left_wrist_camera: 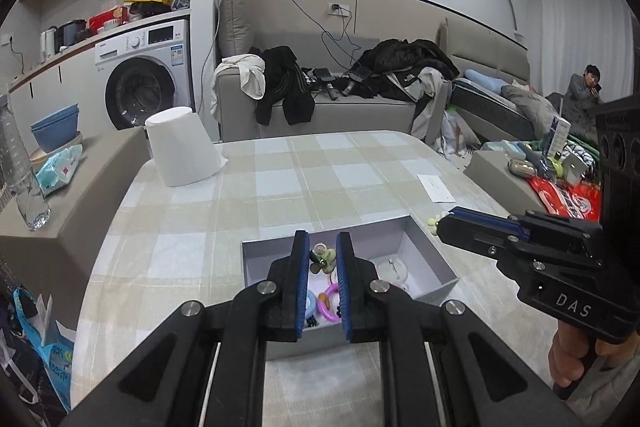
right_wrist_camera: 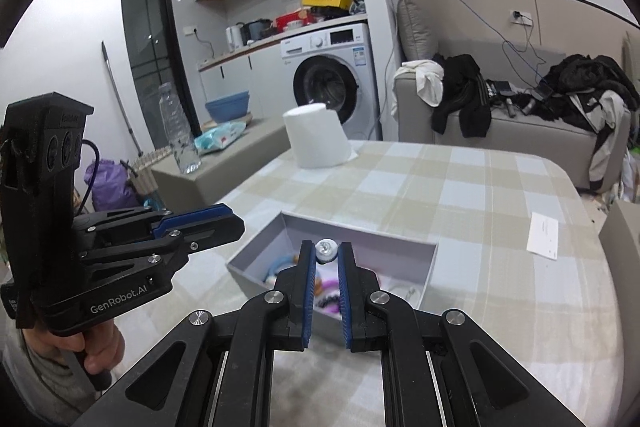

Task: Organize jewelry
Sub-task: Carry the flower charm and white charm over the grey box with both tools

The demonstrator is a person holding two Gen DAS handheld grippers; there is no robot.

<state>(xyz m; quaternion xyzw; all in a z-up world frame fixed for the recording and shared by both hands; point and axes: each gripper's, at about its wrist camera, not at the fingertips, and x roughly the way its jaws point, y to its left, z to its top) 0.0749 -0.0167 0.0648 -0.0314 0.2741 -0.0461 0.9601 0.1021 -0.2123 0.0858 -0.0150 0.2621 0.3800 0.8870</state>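
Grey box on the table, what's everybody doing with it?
A person is sorting jewelry with a claw in each hand. The right claw is shut on a small pale charm, above the open grey box on the checked table. The box already holds colourful rings. The left claw is shut too, over the box. A green flower piece shows between its fingers, but I can't tell if it is gripped.
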